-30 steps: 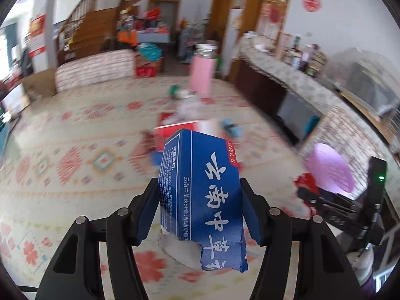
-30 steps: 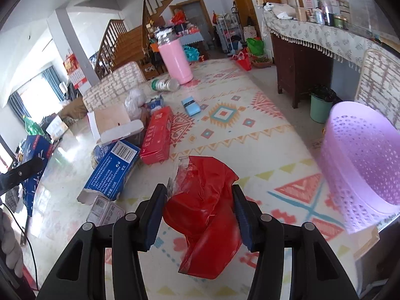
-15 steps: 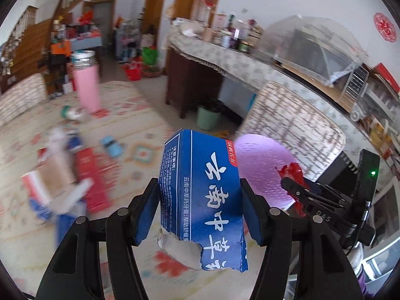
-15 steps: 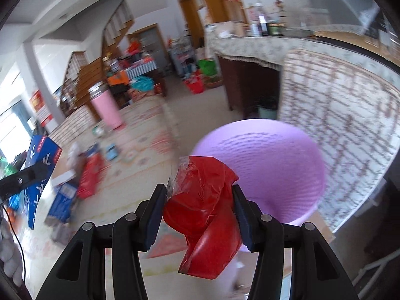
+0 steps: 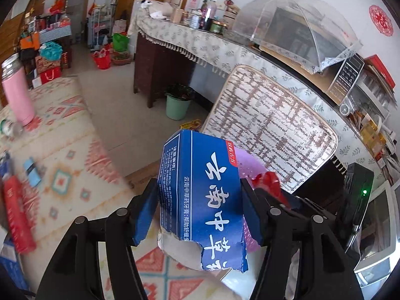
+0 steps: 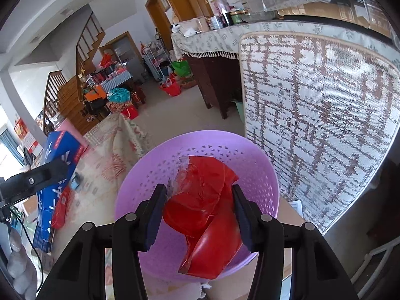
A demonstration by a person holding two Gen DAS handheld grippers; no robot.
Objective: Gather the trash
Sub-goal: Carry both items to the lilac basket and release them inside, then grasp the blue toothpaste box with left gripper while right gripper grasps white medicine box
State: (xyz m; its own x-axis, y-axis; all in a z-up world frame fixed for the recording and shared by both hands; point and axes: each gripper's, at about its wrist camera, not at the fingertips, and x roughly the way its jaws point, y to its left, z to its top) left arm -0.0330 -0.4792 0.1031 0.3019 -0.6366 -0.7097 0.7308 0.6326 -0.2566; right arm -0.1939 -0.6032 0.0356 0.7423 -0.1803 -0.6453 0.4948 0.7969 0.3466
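Blur smears the litter on the patterned cloth at far left, and the blue box hides most of the purple basket. Left gripper, angled downward, clamps the torn box. Right gripper, also tilted down, pinches a crumpled red wrapper directly above the basket; the basket's contents cannot be seen.

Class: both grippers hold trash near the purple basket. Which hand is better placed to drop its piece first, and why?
The right. The right gripper, shut on the red wrapper, looks straight down into the purple basket. The left gripper, holding the torn blue box, sees the basket only partly, behind the box.
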